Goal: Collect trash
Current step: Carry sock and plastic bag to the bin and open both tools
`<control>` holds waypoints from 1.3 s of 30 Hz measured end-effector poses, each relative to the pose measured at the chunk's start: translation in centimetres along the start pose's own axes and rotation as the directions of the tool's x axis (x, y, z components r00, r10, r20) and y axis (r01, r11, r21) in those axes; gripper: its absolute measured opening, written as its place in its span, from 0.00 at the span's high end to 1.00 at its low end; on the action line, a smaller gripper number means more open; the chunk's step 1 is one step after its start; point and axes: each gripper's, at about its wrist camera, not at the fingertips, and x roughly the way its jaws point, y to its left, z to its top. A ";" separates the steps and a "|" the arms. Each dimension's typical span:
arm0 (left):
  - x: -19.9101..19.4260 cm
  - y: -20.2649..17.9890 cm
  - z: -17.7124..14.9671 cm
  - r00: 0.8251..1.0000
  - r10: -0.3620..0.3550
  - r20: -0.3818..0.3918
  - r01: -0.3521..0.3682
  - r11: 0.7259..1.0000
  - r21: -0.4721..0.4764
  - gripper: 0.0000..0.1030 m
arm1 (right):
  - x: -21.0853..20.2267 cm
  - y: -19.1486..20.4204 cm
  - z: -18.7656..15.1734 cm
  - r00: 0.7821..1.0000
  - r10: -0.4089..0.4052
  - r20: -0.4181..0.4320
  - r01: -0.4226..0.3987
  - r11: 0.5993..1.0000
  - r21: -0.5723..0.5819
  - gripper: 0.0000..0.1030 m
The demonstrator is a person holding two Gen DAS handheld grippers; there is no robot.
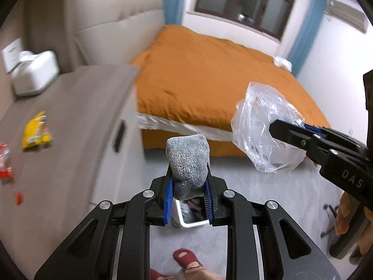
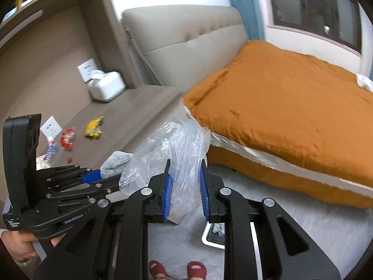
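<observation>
on the wood-grain table [image 1: 77,121] at far left lie a red wrapper [image 1: 4,161] cut off by the frame edge and a crinkled yellow packet [image 1: 36,131], their printing too blurred to read; behind them sits a rounded white tissue box [image 1: 35,72]. in the right wrist view a blue-and-white wrapper [image 2: 51,150] is partly hidden behind the left gripper's body, where "genrobot" can be read. the left gripper [image 1: 188,193] has its blue ribbed fingers [image 1: 169,198] closed on a nubby grey folded cloth [image 1: 187,161], above a white bin [image 1: 186,214] whose contents are hard to make out. farther right spreads the orange bed [image 1: 209,74]. the right gripper [image 2: 185,186], marked "das" in the left view, pinches a crumpled clear plastic bag [image 1: 263,128], held in the air between bed and table.
</observation>
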 end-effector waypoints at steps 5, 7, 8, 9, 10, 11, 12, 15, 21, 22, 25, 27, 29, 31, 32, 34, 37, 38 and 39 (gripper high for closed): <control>3.8 -2.7 -0.6 0.997 -0.054 -0.062 0.058 0.996 0.062 0.79 | 0.4 -3.1 -1.7 0.999 -0.039 -0.030 0.041 0.998 0.053 0.78; 5.5 -3.7 -1.0 0.993 -0.079 -0.088 0.087 0.992 0.089 0.79 | 1.1 -4.3 -2.5 0.998 -0.047 -0.047 0.051 0.996 0.074 0.78; 6.2 -4.1 -1.1 0.992 -0.084 -0.098 0.093 0.991 0.097 0.79 | 1.4 -4.7 -2.8 0.997 -0.052 -0.054 0.057 0.995 0.080 0.78; 7.1 -4.7 -1.3 0.989 -0.093 -0.111 0.105 0.989 0.107 0.79 | 1.9 -5.4 -3.4 0.996 -0.058 -0.066 0.064 0.994 0.092 0.78; 8.1 -5.2 -1.5 0.987 -0.099 -0.123 0.114 0.986 0.118 0.79 | 2.2 -5.9 -3.7 0.995 -0.061 -0.074 0.069 0.993 0.101 0.78; 8.9 -5.6 -1.7 0.986 -0.101 -0.132 0.118 0.985 0.126 0.79 | 2.7 -6.4 -4.1 0.994 -0.066 -0.084 0.075 0.991 0.110 0.78; 10.0 -5.9 -2.0 0.983 -0.107 -0.148 0.127 0.983 0.132 0.79 | 3.1 -7.0 -4.5 0.993 -0.072 -0.093 0.083 0.990 0.118 0.78; 13.2 -6.7 -2.9 0.975 -0.120 -0.188 0.148 0.978 0.146 0.79 | 4.9 -9.1 -6.3 0.988 -0.091 -0.128 0.109 0.984 0.144 0.78; 21.4 -6.6 -5.7 0.951 -0.143 -0.274 0.191 0.969 0.158 0.79 | 10.5 -12.6 -10.0 0.971 -0.109 -0.215 0.151 0.970 0.190 0.78; 22.7 -6.4 -6.1 0.947 -0.147 -0.287 0.197 0.968 0.155 0.79 | 11.9 -13.2 -10.9 0.966 -0.109 -0.235 0.156 0.969 0.193 0.78; 26.7 -5.8 -7.7 0.935 -0.148 -0.323 0.207 0.966 0.156 0.79 | 15.6 -14.4 -13.3 0.955 -0.099 -0.281 0.156 0.969 0.191 0.78; 29.5 -5.5 -8.8 0.928 -0.142 -0.345 0.207 0.965 0.159 0.79 | 17.9 -14.9 -14.8 0.947 -0.093 -0.307 0.155 0.970 0.186 0.78; 31.6 -5.0 -9.8 0.921 -0.143 -0.363 0.210 0.966 0.151 0.79 | 20.6 -15.5 -16.5 0.939 -0.093 -0.332 0.159 0.971 0.177 0.77; 34.1 -4.3 -11.0 0.911 -0.137 -0.388 0.205 0.969 0.140 0.79 | 23.0 -16.2 -18.0 0.930 -0.091 -0.356 0.164 0.970 0.180 0.77; 34.9 -4.1 -11.5 0.908 -0.136 -0.397 0.205 0.970 0.135 0.79 | 24.3 -16.6 -18.9 0.927 -0.088 -0.364 0.164 0.970 0.181 0.77; 36.7 -3.8 -13.0 0.899 -0.132 -0.418 0.202 0.971 0.128 0.79 | 26.2 -16.9 -20.0 0.921 -0.093 -0.378 0.167 0.972 0.168 0.76; 39.3 -3.0 -14.7 0.887 -0.126 -0.445 0.202 0.971 0.128 0.78 | 28.5 -17.2 -21.5 0.914 -0.106 -0.391 0.179 0.972 0.155 0.60; 39.8 -2.9 -15.3 0.886 -0.121 -0.448 0.198 0.972 0.128 0.71 | 29.4 -17.4 -22.0 0.908 -0.106 -0.406 0.182 0.972 0.152 0.32; 40.6 -2.7 -15.8 0.881 -0.126 -0.456 0.201 0.972 0.121 0.43 | 30.3 -17.6 -22.7 0.898 -0.108 -0.426 0.187 0.971 0.148 0.14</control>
